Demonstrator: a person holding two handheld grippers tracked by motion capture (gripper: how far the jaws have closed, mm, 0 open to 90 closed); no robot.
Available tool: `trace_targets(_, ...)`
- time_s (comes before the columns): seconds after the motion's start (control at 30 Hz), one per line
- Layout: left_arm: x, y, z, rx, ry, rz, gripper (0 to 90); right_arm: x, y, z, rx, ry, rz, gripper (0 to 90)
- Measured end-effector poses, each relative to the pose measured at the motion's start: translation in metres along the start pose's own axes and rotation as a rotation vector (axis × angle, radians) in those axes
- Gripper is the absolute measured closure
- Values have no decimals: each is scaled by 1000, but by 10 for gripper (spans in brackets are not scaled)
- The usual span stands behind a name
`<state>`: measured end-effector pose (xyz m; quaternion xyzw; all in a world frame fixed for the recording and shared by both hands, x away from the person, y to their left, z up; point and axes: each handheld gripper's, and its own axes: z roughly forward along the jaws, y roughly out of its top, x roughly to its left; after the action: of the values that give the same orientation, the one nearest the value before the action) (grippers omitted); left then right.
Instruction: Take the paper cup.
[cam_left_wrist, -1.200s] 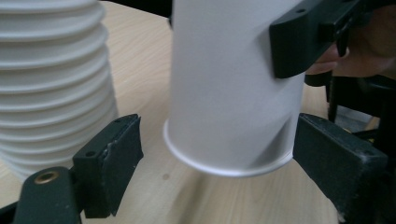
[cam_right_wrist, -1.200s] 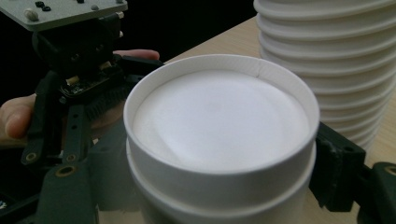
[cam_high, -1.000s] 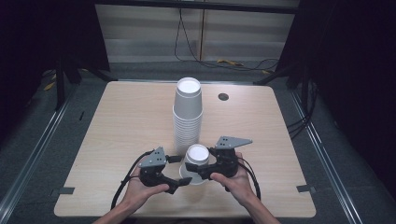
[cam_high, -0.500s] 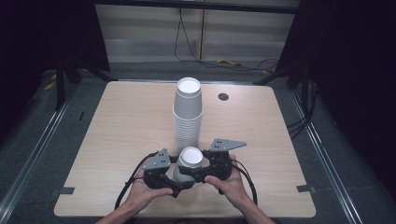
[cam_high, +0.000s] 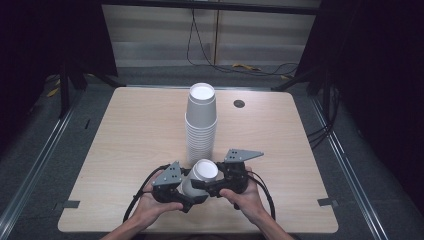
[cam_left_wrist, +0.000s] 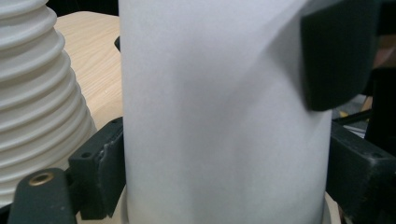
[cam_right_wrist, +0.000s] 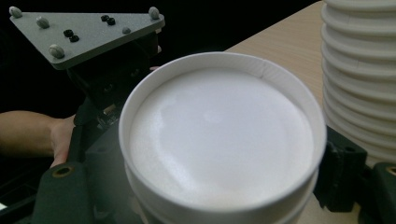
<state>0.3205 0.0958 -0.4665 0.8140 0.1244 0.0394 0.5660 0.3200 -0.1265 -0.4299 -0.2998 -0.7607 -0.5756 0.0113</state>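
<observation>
Since a second ago, the cup (cam_high: 202, 176) has come a little closer to me and tipped, so its mouth now faces up and away toward the stack (cam_high: 201, 122). It sits between my two hands near the front edge of the surface (cam_high: 125, 140), just in front of the stack's base and apart from it.

From the left gripper view, the cup's white wall (cam_left_wrist: 224, 116) stands between the black jaws of my left gripper (cam_high: 192, 192), one jaw against its left side and the other at its right. Those jaws have just been closing again after opening, and they now press on the cup's lower body.

My right gripper (cam_high: 207, 186) reaches in from the other side. Its own view looks straight into the cup's mouth (cam_right_wrist: 222, 135), with a jaw on each side of the wall below the rim; it holds the cup too. Beyond the cup there, my left hand (cam_right_wrist: 60, 140) shows under the grey plate (cam_right_wrist: 88, 28).

Ribbed rims of the stack (cam_right_wrist: 359, 70) rise just beside the cup. A small dark disc (cam_high: 239, 103) is set in the surface, well apart toward the far edge.
</observation>
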Motion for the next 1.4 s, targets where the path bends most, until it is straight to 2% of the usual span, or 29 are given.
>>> trace_targets(0.13,1,1,-1,30,-16,-2,139,1,0,2,12,5,-4,205)
trace_targets(0.3,3,0,-4,64,-9,-4,144,1,0,2,22,-1,6,134)
trace_targets(0.4,5,0,-5,78,-13,-10,146,0,1,1,25,-5,14,136)
trace_targets(0.5,6,0,-6,78,-19,-27,146,-1,1,0,29,-17,20,136)
trace_targets(0.7,10,1,-9,87,-13,-25,147,-2,4,-7,27,-15,15,136)
trace_targets(0.87,13,0,-12,86,-12,-45,148,-4,4,-11,29,-19,9,136)
trace_targets(1.0,16,0,-15,92,-11,-60,148,-6,4,-15,54,-2,5,137)
trace_targets(1.07,17,2,-18,93,-20,-80,147,-6,5,-17,66,-3,4,137)
trace_targets(1.17,18,5,-20,113,-17,-70,146,-7,5,-19,91,1,-2,137)
trace_targets(1.23,19,7,-21,111,-37,-83,147,-8,4,-20,102,12,-7,138)
trace_targets(1.4,21,11,-22,145,-41,-85,147,-11,5,-21,143,12,-18,139)
